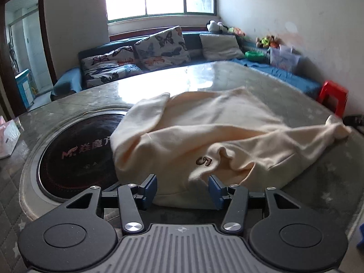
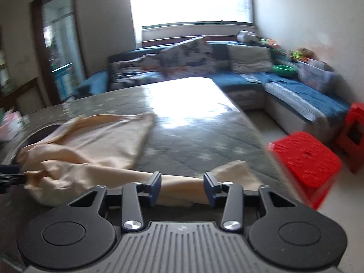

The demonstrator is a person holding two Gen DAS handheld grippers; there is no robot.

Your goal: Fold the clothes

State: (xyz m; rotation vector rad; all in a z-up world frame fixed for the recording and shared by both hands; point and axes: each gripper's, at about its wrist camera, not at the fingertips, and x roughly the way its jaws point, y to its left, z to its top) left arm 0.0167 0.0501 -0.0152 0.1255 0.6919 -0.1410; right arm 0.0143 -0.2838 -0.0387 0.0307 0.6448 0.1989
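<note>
A cream garment (image 1: 204,134) with a small dark embroidered mark lies crumpled on the grey stone table (image 1: 318,177). My left gripper (image 1: 183,187) is open, its blue pads on either side of the garment's near edge. In the right wrist view the same garment (image 2: 91,150) lies at the left, with one sleeve stretched toward the table's near right edge. My right gripper (image 2: 182,187) is open around that sleeve (image 2: 182,185). The left gripper's tip (image 2: 9,175) shows at the far left edge, against the cloth.
A round black induction hob (image 1: 75,152) is set into the table, partly under the garment. A pink box (image 1: 8,136) stands at the left. Red plastic stools (image 2: 304,161) stand right of the table. A blue sofa (image 2: 284,86) with cushions lines the far wall.
</note>
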